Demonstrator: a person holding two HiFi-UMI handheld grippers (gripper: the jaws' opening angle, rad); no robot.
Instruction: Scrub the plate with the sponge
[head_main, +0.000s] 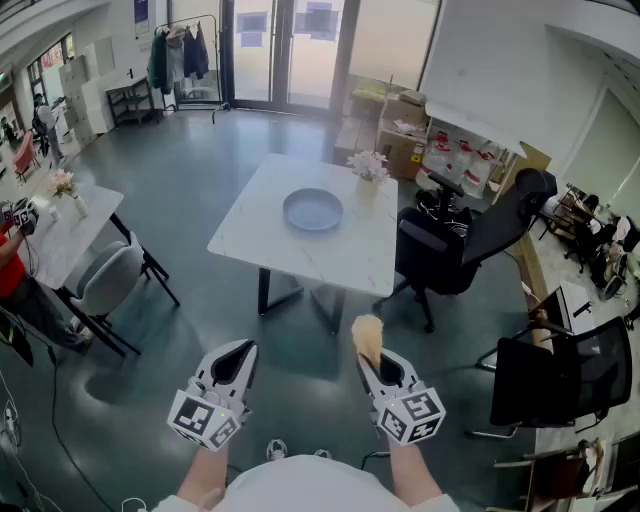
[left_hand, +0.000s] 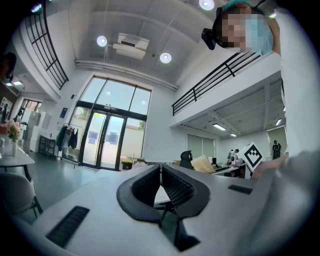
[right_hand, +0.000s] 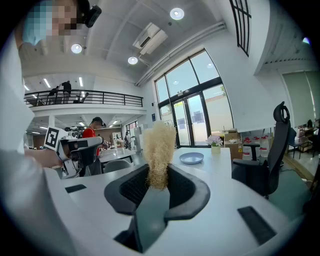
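Both tongs shut: left tongs (head_main: 238, 352) empty, right tongs (head_main: 373, 358) nipping the fibrous sponge (head_main: 367, 335) by its end, so I may lose it scrubbing the blue plate (head_main: 313, 209).

Plate (head_main: 313, 210): pale blue-grey, plain, no pattern.
Table (head_main: 262, 236): white top with faint grey marbling; black legs.
Sponge (head_main: 367, 338): straw-tan, fibrous, one even colour.
Left hand-held gripper (head_main: 243, 351) and right hand-held gripper (head_main: 376, 362): light grey-white shells, black ribbed jaw pads, white cubes printed with black square markers.
Flowers (head_main: 368, 163) at the table's far right edge: pale pink-white, in a pale vase.
Office chair (head_main: 455, 245) by the table's right edge: black.
Floor (head_main: 190, 170): dark grey-green, slight sheen.
Chair (head_main: 108, 283) off to the left: light grey shell, black legs.
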